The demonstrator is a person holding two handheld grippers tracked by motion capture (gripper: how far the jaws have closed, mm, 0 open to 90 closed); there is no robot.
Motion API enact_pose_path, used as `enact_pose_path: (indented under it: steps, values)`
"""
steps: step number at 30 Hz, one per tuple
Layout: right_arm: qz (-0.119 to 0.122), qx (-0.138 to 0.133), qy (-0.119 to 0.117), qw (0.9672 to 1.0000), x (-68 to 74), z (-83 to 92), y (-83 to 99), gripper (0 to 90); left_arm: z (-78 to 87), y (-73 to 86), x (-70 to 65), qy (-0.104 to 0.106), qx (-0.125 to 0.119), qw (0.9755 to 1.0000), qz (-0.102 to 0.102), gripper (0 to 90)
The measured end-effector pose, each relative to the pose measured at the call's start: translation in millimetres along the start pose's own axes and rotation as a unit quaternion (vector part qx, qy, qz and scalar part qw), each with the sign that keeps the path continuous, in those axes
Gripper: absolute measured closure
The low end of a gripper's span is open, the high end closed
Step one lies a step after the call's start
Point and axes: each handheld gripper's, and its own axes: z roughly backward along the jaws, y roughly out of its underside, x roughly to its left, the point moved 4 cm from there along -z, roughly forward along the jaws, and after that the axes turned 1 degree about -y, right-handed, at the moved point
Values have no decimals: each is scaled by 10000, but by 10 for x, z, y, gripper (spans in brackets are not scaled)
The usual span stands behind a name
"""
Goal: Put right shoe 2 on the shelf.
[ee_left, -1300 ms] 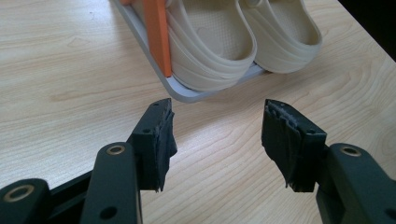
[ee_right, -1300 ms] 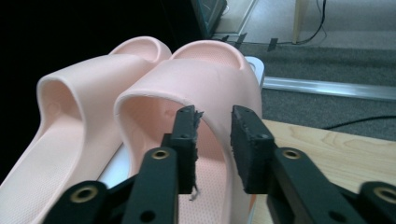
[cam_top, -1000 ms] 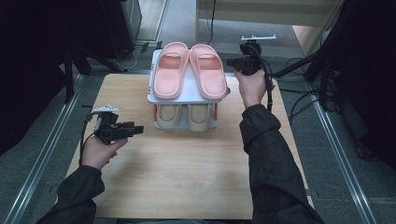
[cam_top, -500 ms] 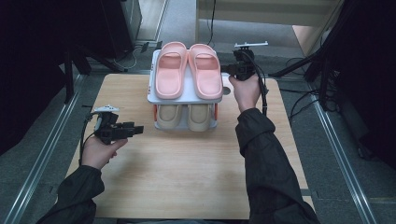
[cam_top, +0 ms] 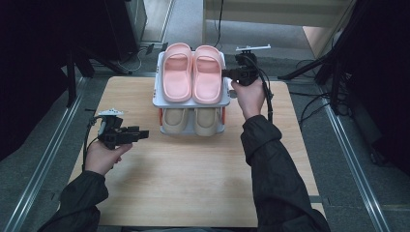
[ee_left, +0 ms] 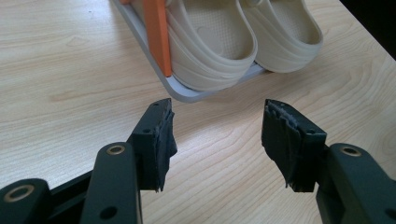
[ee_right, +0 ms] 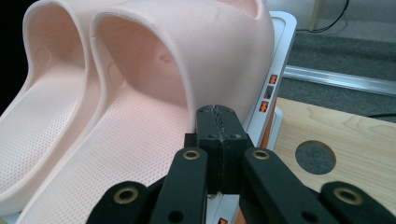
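Right claw (ee_right: 218, 116) closed empty at pink slipper (ee_right: 140, 121) edge on rack (cam_top: 157, 99), left claw (ee_left: 217, 135) wide over bench (cam_top: 193, 183)

The person wears a dark, slightly shiny jacket with long sleeves (cam_top: 275, 164) that bunch in folds at the wrists. Each hand carries a black gripper: the left gripper (ee_left: 217, 135) has two thick black jaws with brass-ringed holes and ragged dark padding on their inner faces, and the right gripper (ee_right: 219, 123) shows the same brass rivets and matching pads. A grey three-cornered plate (cam_top: 253, 48) tops each one, and a black cable (cam_top: 267, 99) trails from the right.
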Motion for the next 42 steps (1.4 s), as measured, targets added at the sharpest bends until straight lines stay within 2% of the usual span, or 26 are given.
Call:
enact_pose_path:
  steps: [9,17,25,32,42]
  values:
    - [51,-123,-77,9999,-35,101,49,897,-28,-7,1,28,23,10000,-24,437]
    - [133,-160,-162,9997,-70,289,180,892,-42,-18,-33,65,25,10000,-51,434]
    - [335,-161,-253,9990,-48,459,400,866,-77,-41,-63,94,29,9999,-133,432]
    - [459,-71,-305,9985,-9,554,671,860,-130,-77,-86,144,49,9997,-205,429]
    - [412,-120,-540,9976,67,637,1022,838,-206,-107,-123,212,60,9994,-285,428]
